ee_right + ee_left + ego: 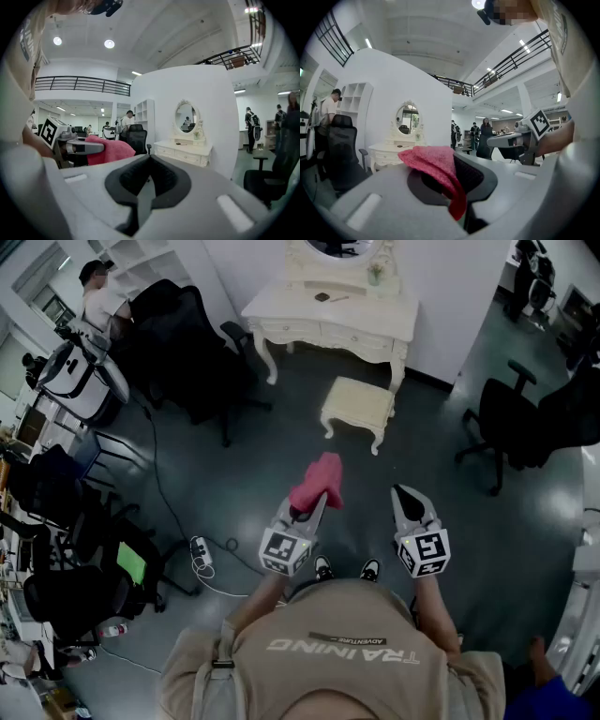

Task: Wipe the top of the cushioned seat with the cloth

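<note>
Pink cloth (317, 482) clamped in the left gripper (314, 505), held in the air well short of the cream cushioned seat (357, 401). Dressing table (333, 310) just behind the seat. Approach step. Next: carry the cloth forward, lower it onto the seat top. Right gripper (401, 491) closed, empty. Both point at the seat.

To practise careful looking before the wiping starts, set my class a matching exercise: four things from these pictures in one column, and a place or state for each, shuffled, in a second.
Things
1. cloth
2. cushioned seat
3. right gripper
4. dressing table

Place or state
A. against the white wall
B. shut, holding nothing
C. pinched by the left gripper
D. on the floor in front of the dressing table

Pairs: 1-C, 2-D, 3-B, 4-A
</note>
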A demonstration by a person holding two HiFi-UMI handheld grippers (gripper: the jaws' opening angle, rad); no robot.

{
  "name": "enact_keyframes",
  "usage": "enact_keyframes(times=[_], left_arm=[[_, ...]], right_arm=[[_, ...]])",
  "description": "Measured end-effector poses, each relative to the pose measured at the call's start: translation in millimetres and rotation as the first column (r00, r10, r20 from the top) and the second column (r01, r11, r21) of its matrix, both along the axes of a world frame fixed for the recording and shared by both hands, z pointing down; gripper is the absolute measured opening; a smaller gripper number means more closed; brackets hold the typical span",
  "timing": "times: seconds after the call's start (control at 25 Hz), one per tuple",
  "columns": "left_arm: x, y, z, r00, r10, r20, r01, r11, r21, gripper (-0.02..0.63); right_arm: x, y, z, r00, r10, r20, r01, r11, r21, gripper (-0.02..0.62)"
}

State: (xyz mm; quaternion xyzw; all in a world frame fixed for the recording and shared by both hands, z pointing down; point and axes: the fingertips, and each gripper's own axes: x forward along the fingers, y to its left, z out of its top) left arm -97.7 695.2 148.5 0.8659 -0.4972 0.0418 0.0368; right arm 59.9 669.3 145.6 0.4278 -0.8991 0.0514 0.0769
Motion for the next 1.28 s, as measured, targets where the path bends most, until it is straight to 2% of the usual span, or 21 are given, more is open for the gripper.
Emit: enact_keyframes(times=[0.2,0.44,0.8,1.0,1.28], left_arm=[[4.4,-10.0,-3.2,1.000,0.013,0.009,-0.013,1.000,0.011,0.038],[-6.8,-13.2,-6.7,1.000,0.000,-0.007,0.001,1.000,0.021,0.038],[-52.7,-12.5,19.1,1.000,0.014,-0.007,-0.014,0.999,-0.032,0.038],[-83.0,-35.9,28.4,0.999,0.040,-0.019,-0.040,0.999,-0.017,0.038],[-99.9,-68.0,45.2,0.999,0.034,-0.038,-0.037,0.997,-0.071,0.038]], right_arm=[[1.6,-10.5,-2.4,1.000,-0.010,-0.003,0.010,1.000,0.009,0.002],[-4.3,-13.8,-9.0,1.000,-0.002,0.014,0.002,0.999,0.034,0.002],[-32.2,-17.6,-1.2,0.999,0.038,0.003,-0.038,0.999,0.011,0.002],[-53.3,-26.1,9.2,0.998,0.066,-0.020,-0.066,0.998,0.019,0.002],[-55.9,-53.4,18.6,0.994,0.102,-0.036,-0.103,0.995,-0.019,0.002]])
